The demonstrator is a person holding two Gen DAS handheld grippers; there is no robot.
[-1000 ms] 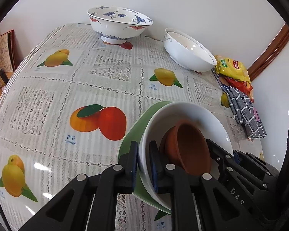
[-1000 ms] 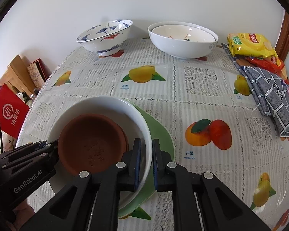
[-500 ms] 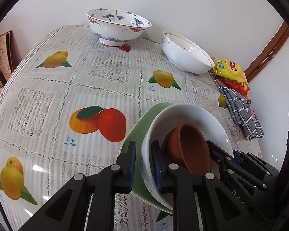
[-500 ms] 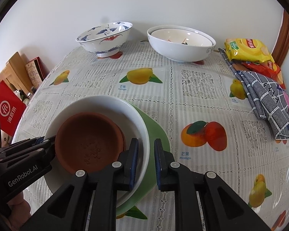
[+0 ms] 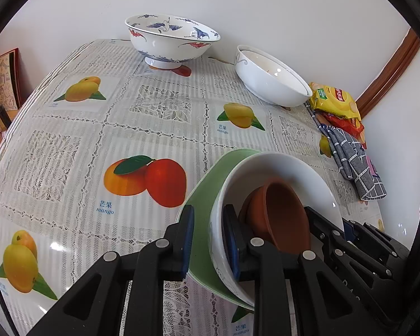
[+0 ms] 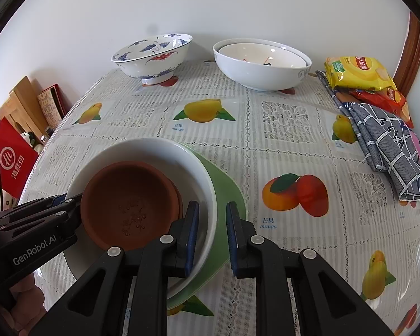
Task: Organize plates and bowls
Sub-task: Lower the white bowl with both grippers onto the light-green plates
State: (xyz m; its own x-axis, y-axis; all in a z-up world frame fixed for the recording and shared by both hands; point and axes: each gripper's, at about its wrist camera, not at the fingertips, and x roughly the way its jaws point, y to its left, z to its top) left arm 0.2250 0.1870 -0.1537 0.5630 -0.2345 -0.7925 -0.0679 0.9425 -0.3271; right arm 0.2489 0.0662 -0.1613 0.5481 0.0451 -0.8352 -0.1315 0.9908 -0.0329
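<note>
A stack sits near the table's front: a green plate (image 5: 207, 176), a white bowl (image 6: 165, 151) on it, and terracotta dishes (image 6: 131, 204) nested inside. My left gripper (image 5: 208, 240) straddles the stack's left rim. Its jaws are opening, and a gap shows between the outer pad and the bowl wall. My right gripper (image 6: 212, 235) straddles the opposite rim. Its jaws are also opening, one finger inside the bowl, the other over the green plate with a gap. A blue-and-red patterned bowl (image 5: 170, 42) and nested white bowls (image 6: 261, 64) stand at the table's far edge.
The table (image 5: 70, 154) wears a mango-print cloth. Yellow and red snack packets (image 6: 358, 72) and a grey checked cloth (image 6: 392, 140) lie along the right side. A red bag (image 6: 8, 162) and boards lean beyond the left edge. A white wall runs behind.
Both grippers' jaws have spread apart from the rim they pinched a second ago. The stack of plate and bowls has stayed where it was.
</note>
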